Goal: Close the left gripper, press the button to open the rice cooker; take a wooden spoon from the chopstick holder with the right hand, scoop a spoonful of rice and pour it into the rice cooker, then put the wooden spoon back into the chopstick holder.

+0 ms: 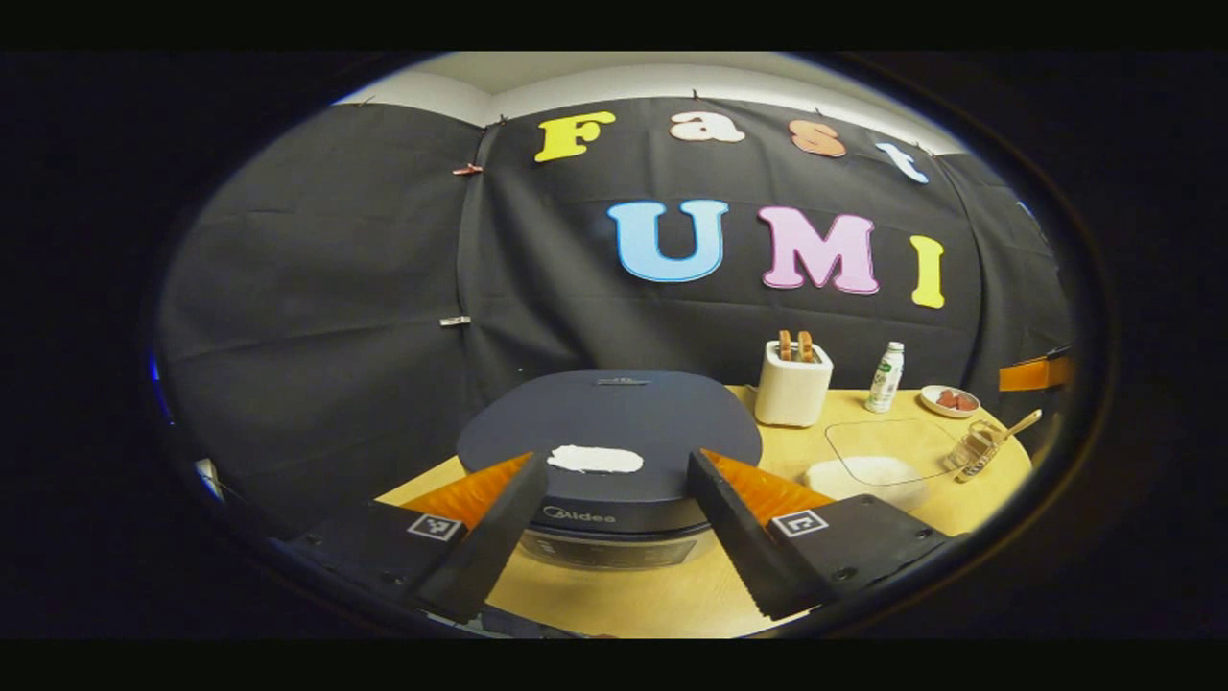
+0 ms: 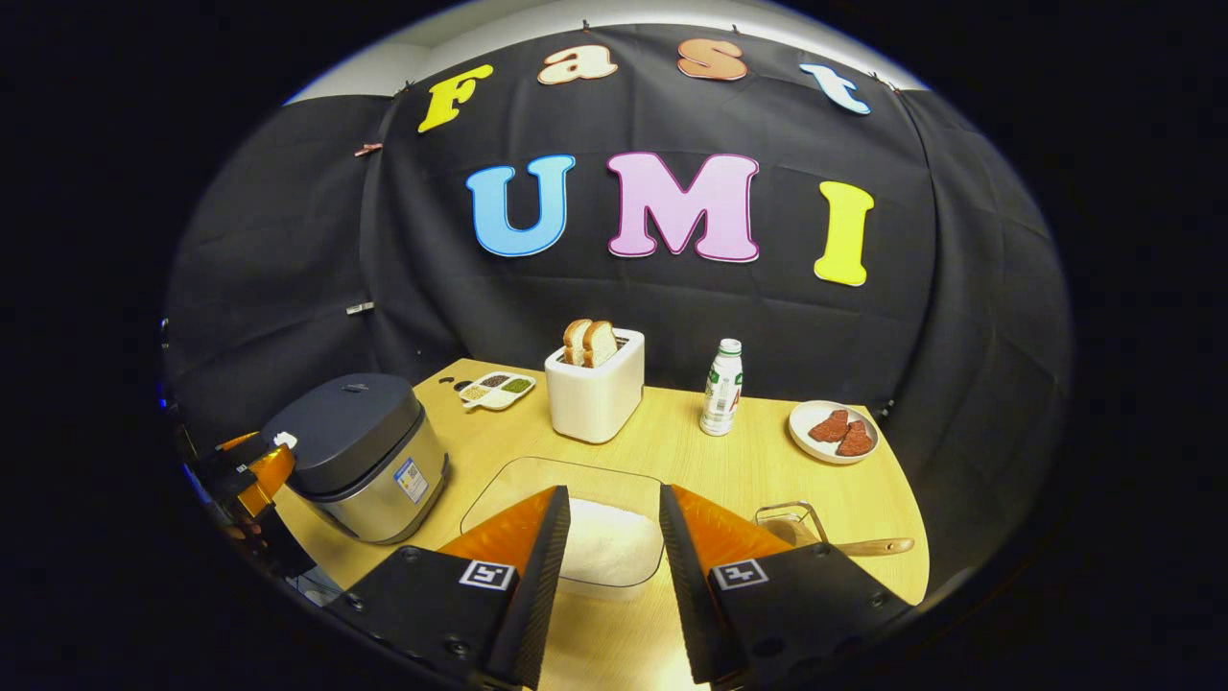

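The rice cooker (image 1: 614, 432) (image 2: 360, 451) stands shut, with a dark lid and a white button (image 1: 595, 459) at the lid's front. In the left gripper view my left gripper (image 1: 614, 472) is open, its fingers spread to either side of the button just in front of the cooker. The right gripper view shows the left gripper (image 2: 254, 470) at the cooker's left side. My right gripper (image 2: 611, 509) is open above the glass tray of rice (image 2: 595, 537) (image 1: 868, 470). The glass chopstick holder (image 2: 791, 523) (image 1: 974, 446) sits right of the tray, and the wooden spoon (image 2: 873, 547) (image 1: 1017, 424) sticks out of it.
On the wooden table (image 2: 729, 461) stand a white toaster (image 2: 595, 389) with bread, a bottle (image 2: 721, 376), a plate (image 2: 833, 430) with brown pieces and a small divided dish (image 2: 496, 389) near the back wall.
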Tool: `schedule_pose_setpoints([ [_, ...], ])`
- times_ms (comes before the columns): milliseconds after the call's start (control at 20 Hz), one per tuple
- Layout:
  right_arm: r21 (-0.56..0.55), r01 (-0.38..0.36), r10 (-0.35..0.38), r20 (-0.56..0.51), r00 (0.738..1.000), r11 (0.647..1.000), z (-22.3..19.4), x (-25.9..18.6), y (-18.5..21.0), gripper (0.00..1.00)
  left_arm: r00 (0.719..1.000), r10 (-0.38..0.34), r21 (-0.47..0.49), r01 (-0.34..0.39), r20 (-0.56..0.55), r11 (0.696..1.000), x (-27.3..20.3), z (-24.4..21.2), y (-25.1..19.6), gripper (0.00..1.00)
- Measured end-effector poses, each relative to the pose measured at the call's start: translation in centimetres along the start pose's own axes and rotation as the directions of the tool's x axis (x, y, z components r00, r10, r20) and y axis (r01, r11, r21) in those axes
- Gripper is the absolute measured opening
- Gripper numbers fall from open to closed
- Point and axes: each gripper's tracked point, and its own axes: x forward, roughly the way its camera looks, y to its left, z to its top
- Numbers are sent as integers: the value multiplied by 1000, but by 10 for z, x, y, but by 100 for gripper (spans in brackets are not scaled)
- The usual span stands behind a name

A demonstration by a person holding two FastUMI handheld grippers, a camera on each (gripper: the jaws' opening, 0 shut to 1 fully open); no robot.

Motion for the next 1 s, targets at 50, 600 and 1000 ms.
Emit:
schedule_pose_setpoints([
  [50,2,0,0,0,1000,1000,0,0,1,60,1000,0,0,0,21,1000,-3,2,-1,100],
  [600,1,-13,13,3,1000,1000,2,3,7,60,999,36,6,-36,22,999,2,8,4,100],
  [1000,4,-8,8,-5,1000,1000,0,10,6,60,996,70,10,-71,63,997,0,34,6,99],
])
